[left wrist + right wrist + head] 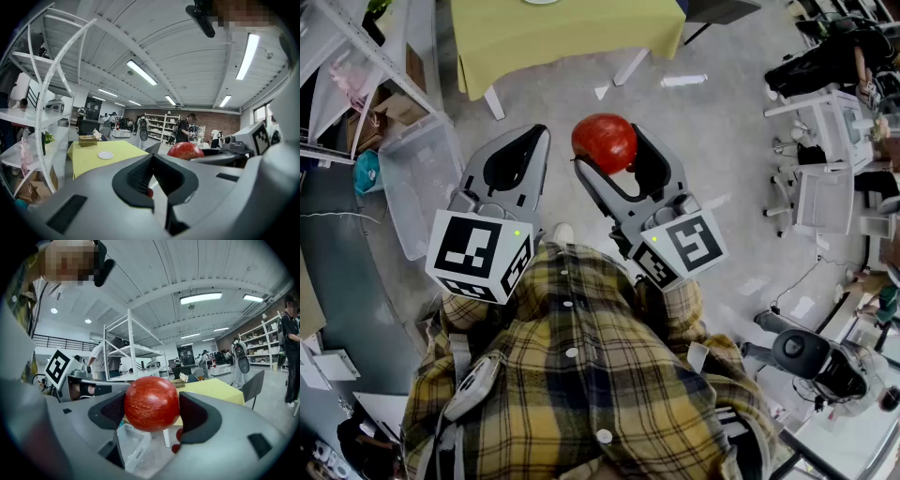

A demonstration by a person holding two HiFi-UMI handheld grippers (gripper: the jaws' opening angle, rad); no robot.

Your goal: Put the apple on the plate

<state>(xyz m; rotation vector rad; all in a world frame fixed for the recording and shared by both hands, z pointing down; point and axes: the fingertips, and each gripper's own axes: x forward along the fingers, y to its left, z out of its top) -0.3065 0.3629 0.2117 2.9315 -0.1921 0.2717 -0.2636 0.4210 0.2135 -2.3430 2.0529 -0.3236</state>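
The apple (pixel 151 403) is pinched in the right tongs (pixel 611 150); the left tongs (pixel 152 159) are pressed together, empty. Transport is in hand: the plate (pixel 105 155) on the desk (pixel 86 162) must be reached.

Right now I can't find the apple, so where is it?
Head view, upper middle: the apple is clamped in the right tool, beside the left tool.

Table (pixel 84 161) w/ yellow cloth: white plate (pixel 105 155) + small box (pixel 87 139) on it. Clear bin (pixel 417 178) on floor (pixel 712 122).
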